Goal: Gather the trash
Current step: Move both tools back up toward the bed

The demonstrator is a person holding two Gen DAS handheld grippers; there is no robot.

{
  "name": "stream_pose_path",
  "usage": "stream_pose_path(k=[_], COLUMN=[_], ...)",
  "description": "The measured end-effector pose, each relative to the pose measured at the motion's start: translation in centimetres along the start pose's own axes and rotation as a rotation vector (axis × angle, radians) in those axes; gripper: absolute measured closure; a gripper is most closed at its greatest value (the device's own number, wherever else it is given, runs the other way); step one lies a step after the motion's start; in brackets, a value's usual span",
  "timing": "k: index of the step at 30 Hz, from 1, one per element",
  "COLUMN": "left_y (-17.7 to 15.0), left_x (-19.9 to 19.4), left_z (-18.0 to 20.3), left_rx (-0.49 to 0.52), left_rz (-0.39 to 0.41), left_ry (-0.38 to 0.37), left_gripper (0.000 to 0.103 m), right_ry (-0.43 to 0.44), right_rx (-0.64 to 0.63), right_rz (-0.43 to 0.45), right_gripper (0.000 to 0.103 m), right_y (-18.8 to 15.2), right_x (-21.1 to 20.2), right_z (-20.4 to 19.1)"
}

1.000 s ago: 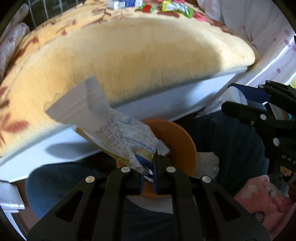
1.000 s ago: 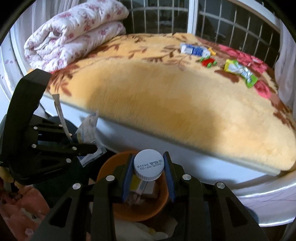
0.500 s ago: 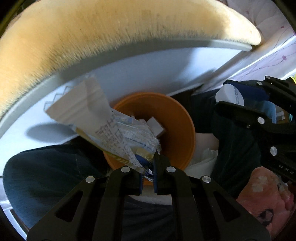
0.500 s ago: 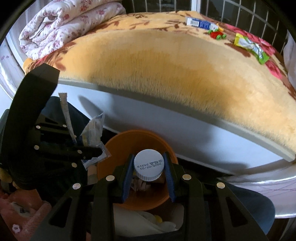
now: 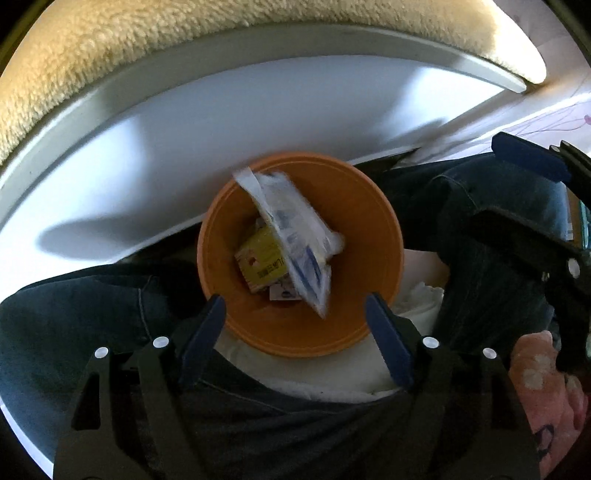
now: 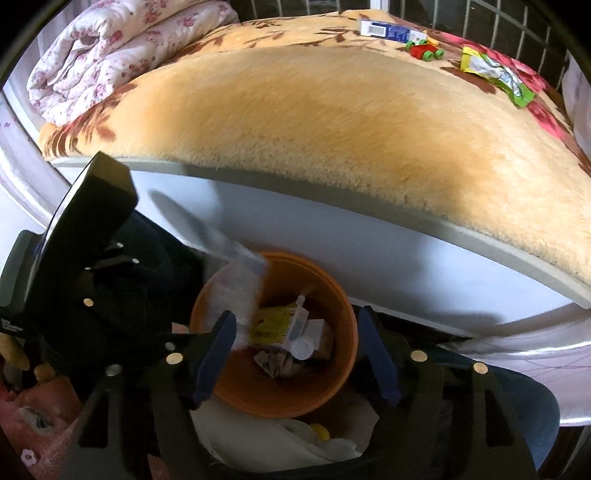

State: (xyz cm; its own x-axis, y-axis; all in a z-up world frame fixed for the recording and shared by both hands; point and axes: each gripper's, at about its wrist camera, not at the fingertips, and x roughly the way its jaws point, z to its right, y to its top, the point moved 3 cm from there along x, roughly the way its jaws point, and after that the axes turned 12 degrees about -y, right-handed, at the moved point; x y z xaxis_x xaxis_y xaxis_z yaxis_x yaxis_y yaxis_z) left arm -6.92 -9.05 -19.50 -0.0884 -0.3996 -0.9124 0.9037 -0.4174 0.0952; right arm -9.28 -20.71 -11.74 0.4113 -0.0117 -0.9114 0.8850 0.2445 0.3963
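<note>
Both grippers point down over an orange bin [image 5: 373, 221] that stands on the floor against the white side of a bed [image 6: 332, 236], between the person's knees in dark jeans [image 5: 92, 325]. The left gripper [image 5: 295, 317] has its blue-padded fingers [image 5: 201, 334] far apart and opening, with nothing pressed between them; they frame the near rim of the bin. A pale printed wrapper [image 5: 295, 236], blurred, is in the mouth of the bin, its upper end near the far rim and its lower end over the trash inside. Under it lies a yellow carton [image 5: 262, 264] with smaller scraps beside it. The right gripper [image 6: 295, 347] also has its fingers [image 6: 216, 354] apart and opening, empty, one on each side of the bin. Through that gap a small white-capped bottle [image 6: 301, 332] lies on the trash in the bin, beside the yellow carton, and the blurred wrapper shows at the bin's left rim next to the left gripper's black body. On the bed a tan floral blanket [image 6: 332, 122] carries more litter at the far side: a blue and white box [image 6: 384, 29], a small red and green toy [image 6: 423, 50] just beside it, and a yellow-green wrapper [image 6: 495, 75] further right. A folded flowered quilt [image 6: 110, 51] sits at the left end.
</note>
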Motion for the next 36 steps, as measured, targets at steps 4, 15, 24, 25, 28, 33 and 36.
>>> stream_pose_path(k=[4,15,24,25,28,33,36], left_y=[-0.2,0.2,4.6,5.7,9.2,17.0,22.1], left_x=[0.0,-1.9,-10.8,-11.8,-14.2,-16.7,-17.0], left_z=[0.1,0.7,2.3,2.2,1.8,0.9,0.7], left_rx=[0.004,0.050,0.160,0.164,0.182,0.265,0.323], left_rz=[-0.006,0.044,0.301,0.333,0.415,0.494,0.498], left_ry=[0.012,0.016,-0.017,0.003,0.047,0.103,0.123], left_gripper=[0.026,0.025,0.017,0.016,0.015,0.015,0.015], right_ry=[0.004,-0.014,-0.057,-0.058,-0.042,-0.016,-0.002], right_rx=[0.021,0.046,0.109,0.117,0.141,0.151,0.151], right_rz=[-0.001,0.047,0.194,0.203,0.216,0.205,0.208], right_gripper=[0.032,0.031,0.024,0.024,0.023,0.023,0.023], right_y=[0.4,1.0,3.5,3.8,4.3,5.0,5.8], right_x=[0.0,-1.9,-6.6,-6.9,-7.0,-6.3,-6.2], right_z=[0.4,1.7,5.0,5.3,6.1,6.2,6.2])
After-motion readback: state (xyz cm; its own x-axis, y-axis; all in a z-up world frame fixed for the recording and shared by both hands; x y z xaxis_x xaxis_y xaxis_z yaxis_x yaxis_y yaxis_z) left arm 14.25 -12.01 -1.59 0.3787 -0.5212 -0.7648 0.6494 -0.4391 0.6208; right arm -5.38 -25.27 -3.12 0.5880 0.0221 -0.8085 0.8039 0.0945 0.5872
